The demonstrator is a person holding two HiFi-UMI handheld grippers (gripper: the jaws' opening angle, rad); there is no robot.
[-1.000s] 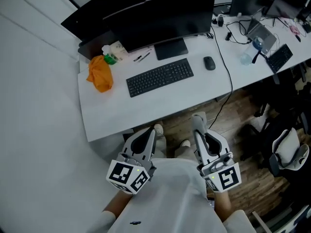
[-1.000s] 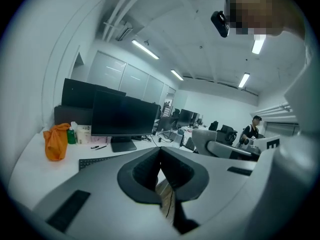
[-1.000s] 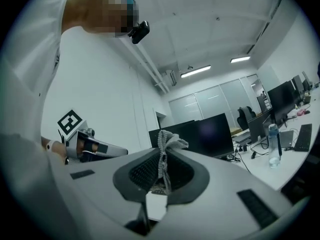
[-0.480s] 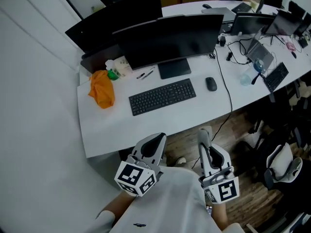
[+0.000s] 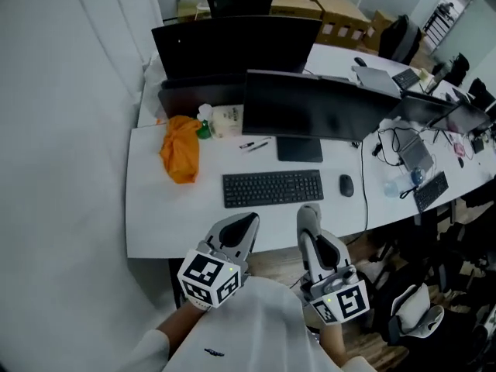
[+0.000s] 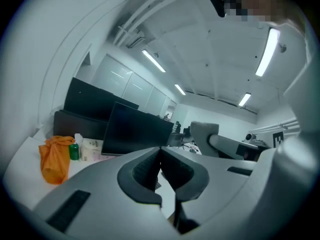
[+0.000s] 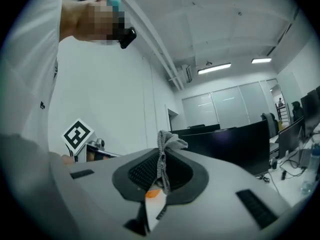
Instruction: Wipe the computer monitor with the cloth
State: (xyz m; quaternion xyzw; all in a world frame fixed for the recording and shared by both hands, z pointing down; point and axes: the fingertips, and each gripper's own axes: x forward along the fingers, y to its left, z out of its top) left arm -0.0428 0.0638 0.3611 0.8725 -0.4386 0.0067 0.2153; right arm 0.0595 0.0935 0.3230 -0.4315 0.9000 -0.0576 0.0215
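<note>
The black computer monitor point(image 5: 310, 107) stands on the white desk point(image 5: 147, 208), behind a keyboard point(image 5: 273, 188); it also shows in the left gripper view as the monitor point(image 6: 135, 129) and in the right gripper view as the monitor point(image 7: 235, 146). My right gripper point(image 5: 309, 211) is held at the desk's front edge, shut on a small grey cloth point(image 7: 167, 140) that sticks out above the jaws. My left gripper point(image 5: 246, 222) hovers beside it, jaws shut with nothing between them point(image 6: 160, 149). Both are well short of the screen.
An orange cloth bundle point(image 5: 180, 147) lies at the desk's left with a green bottle point(image 5: 203, 129) and a tissue box point(image 5: 227, 120). A mouse point(image 5: 346, 184) sits right of the keyboard. A second monitor point(image 5: 232, 45) stands behind. Laptops and cables crowd the right.
The head view has swung up and round, so the desk now sits square ahead. Both grippers have come closer to the desk's front edge, still shut.
</note>
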